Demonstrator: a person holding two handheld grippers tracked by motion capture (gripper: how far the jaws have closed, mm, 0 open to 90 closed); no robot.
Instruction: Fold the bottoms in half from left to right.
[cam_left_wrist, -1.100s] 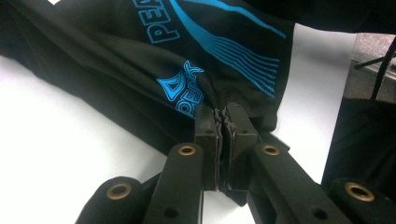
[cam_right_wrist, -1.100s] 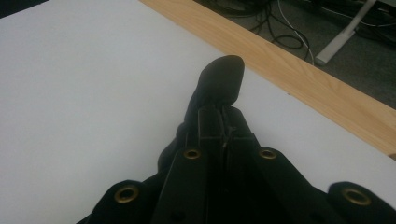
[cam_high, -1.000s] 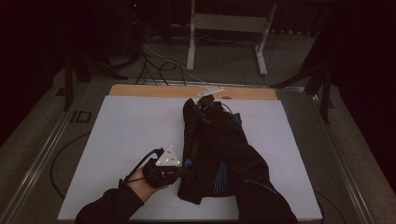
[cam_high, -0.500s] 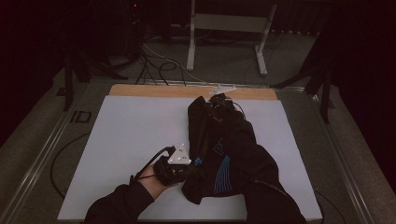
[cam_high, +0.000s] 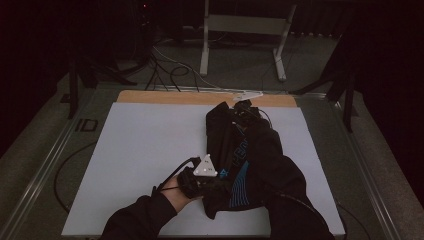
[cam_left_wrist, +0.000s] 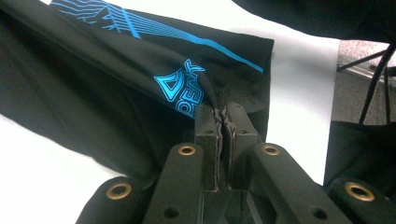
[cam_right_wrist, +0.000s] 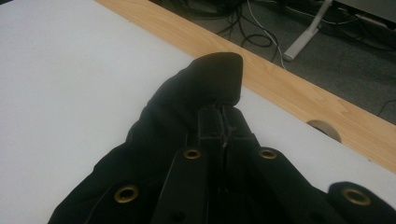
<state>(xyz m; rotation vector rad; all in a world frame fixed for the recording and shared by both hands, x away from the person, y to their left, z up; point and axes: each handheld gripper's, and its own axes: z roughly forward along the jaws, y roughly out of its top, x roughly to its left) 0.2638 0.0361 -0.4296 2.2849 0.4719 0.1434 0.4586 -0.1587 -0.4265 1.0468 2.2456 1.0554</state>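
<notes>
Evidently a folding or straightening step on a black garment (cam_high: 250, 165) with blue print, which lies lengthwise on the right half of the white tabletop (cam_high: 145, 145), running from about 12 o'clock near the wooden far edge (cam_high: 150, 96) down toward 6 o'clock at the person's side. The left hand-held gripper (cam_high: 212, 181) is clamped tight on a bunched fold of cloth beside the blue lettering (cam_left_wrist: 184, 91), at the garment's near-left edge, roughly 7 o'clock from its middle. The right hand-held gripper (cam_high: 243, 107) is likewise closed on the far end of the fabric, at 12 o'clock, where a rounded hump of cloth (cam_right_wrist: 210, 79) rises just ahead of its jaws. Holding both ends at once judges as a way to keep the cloth taut and controlled, so that it can be drawn flat or doubled over without slumping. The person's dark sleeve (cam_high: 295, 210) overlies the garment's near-right part.
</notes>
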